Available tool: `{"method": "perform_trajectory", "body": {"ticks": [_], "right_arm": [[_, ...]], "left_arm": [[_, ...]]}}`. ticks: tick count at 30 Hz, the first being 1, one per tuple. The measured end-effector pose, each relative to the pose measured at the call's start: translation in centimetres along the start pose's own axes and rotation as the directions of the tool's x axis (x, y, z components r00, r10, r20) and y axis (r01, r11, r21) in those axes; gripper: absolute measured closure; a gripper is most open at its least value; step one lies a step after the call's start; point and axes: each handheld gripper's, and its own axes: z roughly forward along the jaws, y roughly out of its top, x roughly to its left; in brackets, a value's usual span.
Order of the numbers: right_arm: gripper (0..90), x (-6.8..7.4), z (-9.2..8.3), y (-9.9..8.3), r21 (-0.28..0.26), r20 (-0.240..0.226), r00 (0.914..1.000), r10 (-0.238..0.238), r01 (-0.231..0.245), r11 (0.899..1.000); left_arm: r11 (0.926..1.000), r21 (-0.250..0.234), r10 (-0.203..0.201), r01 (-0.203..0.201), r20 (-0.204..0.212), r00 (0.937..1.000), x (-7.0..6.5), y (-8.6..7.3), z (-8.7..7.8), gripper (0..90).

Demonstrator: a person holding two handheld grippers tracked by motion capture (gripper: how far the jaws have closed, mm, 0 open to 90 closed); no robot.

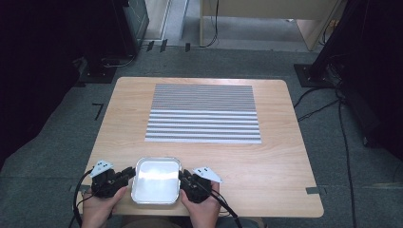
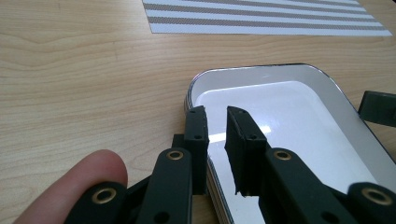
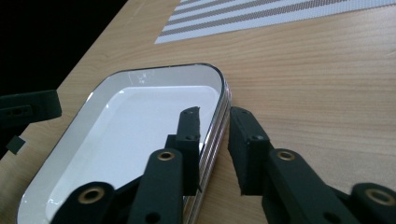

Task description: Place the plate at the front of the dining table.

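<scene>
Both grippers straddle opposite rims of a white tray near the front edge of the tabletop.

From the high view we see the tray lying flat on the wooden tabletop, well short of the striped mat (grey and white bands) that sits farther back. The left gripper has its fingers narrow, one outside the tray's left rim and one over the inside; we cannot tell whether they already press on it. The right gripper stands the same way at the right rim, its fingers narrow, with a small gap showing between the outer one and the rim. Each gripper is carried by a hand coming in from the bottom edge.
</scene>
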Motion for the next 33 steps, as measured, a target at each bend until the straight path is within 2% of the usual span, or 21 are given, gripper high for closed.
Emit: {"method": "perform_trajectory", "body": {"ticks": [5,9,12,13,14,15,16,17,21,24,25,29,30,31,33], "right_arm": [[80.2,0.3,0.1,-0.1,0.008,0.014,0.9999,0.005,-0.005,1.0],[83.0,0.7,0.3,-0.3,0.002,0.033,0.9994,-0.01,0.01,1.0],[85.0,1.2,0.3,-0.5,-0.003,0.057,0.9982,-0.021,0.021,1.0],[86.6,1.5,0.3,-0.6,-0.006,0.08,0.9964,-0.028,0.029,1.0],[86.6,1.5,0.3,-0.6,-0.006,0.08,0.9964,-0.028,0.029,1.0],[87.7,2.0,0.4,-0.6,-0.014,0.112,0.9929,-0.041,0.043,0.999],[87.7,2.0,0.4,-0.6,-0.014,0.112,0.9929,-0.041,0.043,0.999],[87.8,2.5,0.4,-0.7,-0.017,0.147,0.9879,-0.05,0.053,0.998],[88.2,3.0,0.6,-0.9,-0.03,0.187,0.9803,-0.064,0.071,0.997],[88.5,3.2,0.6,-1.0,-0.034,0.201,0.9772,-0.067,0.075,0.997],[88.7,3.4,0.6,-1.1,-0.041,0.214,0.9745,-0.068,0.079,0.996],[89.6,3.4,0.6,-1.1,-0.053,0.215,0.9757,-0.042,0.055,0.997],[89.8,3.4,0.6,-1.1,-0.058,0.216,0.9756,-0.04,0.054,0.997],[90.0,3.5,0.6,-1.2,-0.069,0.22,0.975,-0.034,0.05,0.996],[90.0,3.5,0.6,-1.2,-0.074,0.22,0.9749,-0.032,0.049,0.996]], "left_arm": [[1.0,0.003,0.001,-0.001,-0.002,1.0,0.0,0.0,0.0,78.5],[1.0,0.006,0.006,-0.005,-0.011,0.9999,0.0,0.0,0.1,78.0],[1.0,0.008,0.006,-0.006,-0.014,0.9999,-0.1,0.0,0.1,77.5],[0.9999,0.008,0.009,-0.009,-0.018,0.9998,-0.2,0.0,0.1,77.0],[0.9999,0.008,0.009,-0.009,-0.018,0.9998,-0.2,0.0,0.1,76.9],[0.9998,0.01,0.016,-0.016,-0.024,0.9996,-0.2,0.0,0.1,76.6],[0.9998,0.01,0.016,-0.016,-0.024,0.9996,-0.2,0.0,0.1,76.2],[0.9997,0.013,0.023,-0.022,-0.034,0.9992,-0.4,0.0,0.2,75.8],[0.9997,0.017,0.018,-0.017,-0.046,0.9988,-0.6,0.0,0.3,73.3],[0.9994,0.031,0.019,-0.017,-0.07,0.9974,-1.0,-0.2,0.6,72.5],[0.9993,0.036,0.017,-0.014,-0.08,0.9967,-1.2,-0.2,0.8,69.0],[0.9995,0.031,0.01,-0.006,-0.127,0.9918,-2.2,-0.5,1.2,65.4],[0.9994,0.033,0.018,-0.014,-0.138,0.9903,-2.4,-0.6,1.3,65.0],[0.9991,0.033,0.034,-0.029,-0.172,0.9845,-2.9,-0.7,1.5,64.8],[0.999,0.032,0.038,-0.032,-0.185,0.9821,-3.0,-0.8,1.6,65.6]]}}
